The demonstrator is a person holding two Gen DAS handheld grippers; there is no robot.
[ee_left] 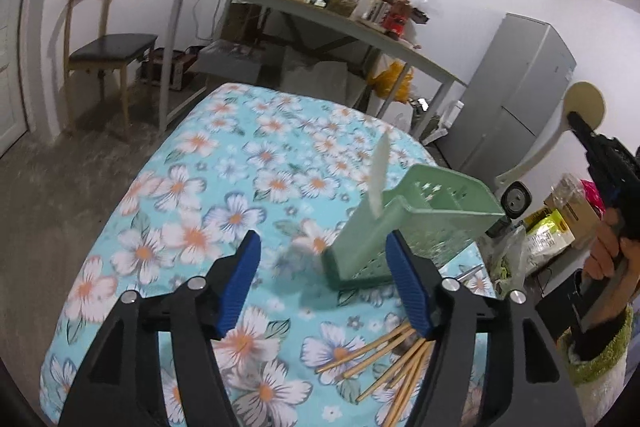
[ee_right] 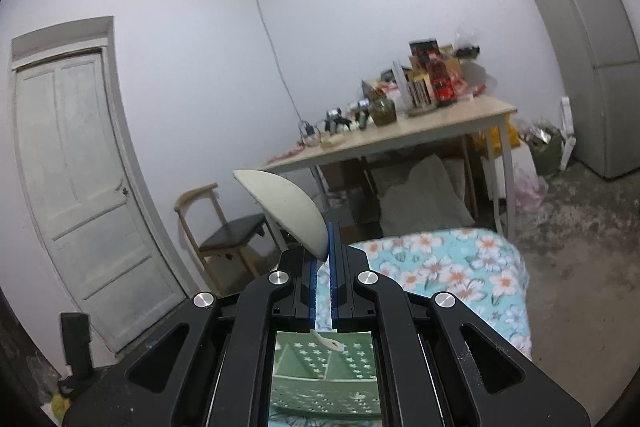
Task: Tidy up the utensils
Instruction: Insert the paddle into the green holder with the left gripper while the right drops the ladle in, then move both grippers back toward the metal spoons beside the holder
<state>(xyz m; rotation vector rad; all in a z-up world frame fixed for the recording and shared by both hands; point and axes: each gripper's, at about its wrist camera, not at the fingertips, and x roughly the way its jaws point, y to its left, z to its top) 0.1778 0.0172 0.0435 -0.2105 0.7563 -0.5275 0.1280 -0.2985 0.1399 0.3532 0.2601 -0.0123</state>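
A green perforated utensil basket (ee_left: 404,223) stands on the floral tablecloth (ee_left: 224,195), with a white utensil handle (ee_left: 380,179) sticking up from it. My left gripper (ee_left: 324,283) is open and empty, just in front of the basket. Several wooden chopsticks (ee_left: 388,359) lie on the cloth under its right finger. My right gripper (ee_right: 325,259) is shut on a white ladle (ee_right: 288,211), held above the basket (ee_right: 324,375); it shows at the right of the left wrist view (ee_left: 600,155), with the ladle's bowl (ee_left: 582,107) up.
A cluttered desk (ee_left: 304,15) stands behind the table, with a wooden chair (ee_left: 104,47) at its left and a grey fridge (ee_left: 516,95) at its right. Bags and boxes (ee_left: 556,219) sit by the table's right edge. A white door (ee_right: 80,187) is on the left wall.
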